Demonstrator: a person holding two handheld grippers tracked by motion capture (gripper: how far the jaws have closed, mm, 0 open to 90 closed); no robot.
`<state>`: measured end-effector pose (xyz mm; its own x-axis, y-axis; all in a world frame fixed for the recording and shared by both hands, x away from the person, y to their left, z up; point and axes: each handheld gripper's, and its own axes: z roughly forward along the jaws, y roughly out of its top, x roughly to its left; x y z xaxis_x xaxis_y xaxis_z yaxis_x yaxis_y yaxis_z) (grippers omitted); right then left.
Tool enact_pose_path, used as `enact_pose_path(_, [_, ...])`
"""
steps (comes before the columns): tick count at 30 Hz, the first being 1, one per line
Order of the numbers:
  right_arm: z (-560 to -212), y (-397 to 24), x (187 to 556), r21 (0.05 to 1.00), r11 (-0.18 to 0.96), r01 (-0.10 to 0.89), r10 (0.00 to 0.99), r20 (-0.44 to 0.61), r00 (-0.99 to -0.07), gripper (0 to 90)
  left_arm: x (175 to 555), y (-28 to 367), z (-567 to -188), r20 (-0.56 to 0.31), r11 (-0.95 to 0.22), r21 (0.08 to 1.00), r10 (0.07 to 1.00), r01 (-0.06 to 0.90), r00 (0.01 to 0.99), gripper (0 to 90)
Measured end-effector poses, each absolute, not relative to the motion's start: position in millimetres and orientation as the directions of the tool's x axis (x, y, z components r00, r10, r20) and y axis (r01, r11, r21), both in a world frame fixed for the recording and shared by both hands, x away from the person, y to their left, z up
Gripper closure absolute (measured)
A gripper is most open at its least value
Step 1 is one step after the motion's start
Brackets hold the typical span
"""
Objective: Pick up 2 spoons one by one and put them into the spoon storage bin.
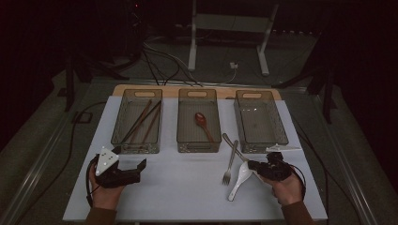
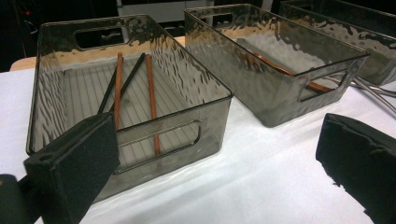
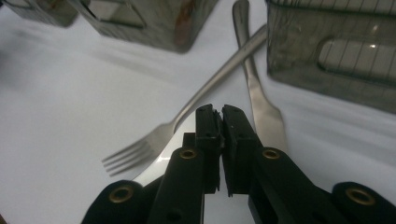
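My right gripper (image 1: 251,165) (image 3: 220,112) is shut, its jaws pinched on the bowl end of a white spoon (image 1: 237,183) (image 3: 156,168) whose handle slants down toward the table's front. Just left of it lies a steel fork (image 1: 230,164) (image 3: 187,116), crossed by a steel knife (image 1: 233,146) (image 3: 264,112). My left gripper (image 1: 129,159) (image 2: 215,158) rests at the front left, open, with nothing between its pads. It faces the left bin (image 1: 137,93) (image 2: 205,126), which holds brown and black chopsticks (image 1: 143,122) (image 2: 150,93).
Three smoky clear bins stand in a row at the back of the white mat (image 1: 178,187). The middle bin (image 1: 197,93) (image 2: 280,102) holds a red-brown spoon (image 1: 203,124). The right bin (image 1: 283,129) (image 3: 327,60) looks bare inside. Cables and a stand's legs are beyond the table.
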<state>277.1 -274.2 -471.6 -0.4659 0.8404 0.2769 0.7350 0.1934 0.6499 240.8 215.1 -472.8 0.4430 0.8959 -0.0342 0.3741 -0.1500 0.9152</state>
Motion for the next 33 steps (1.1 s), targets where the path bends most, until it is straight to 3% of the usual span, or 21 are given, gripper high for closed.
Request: enact_pose_path(33, [-429.9, -252.8, 316.0, 0.748, 0.088, 0.658, 0.843, 0.296, -0.449, 86.6, 236.2, 230.0, -470.7, -0.02, -0.146, 0.914, 0.915, 0.378, 0.404, 0.6])
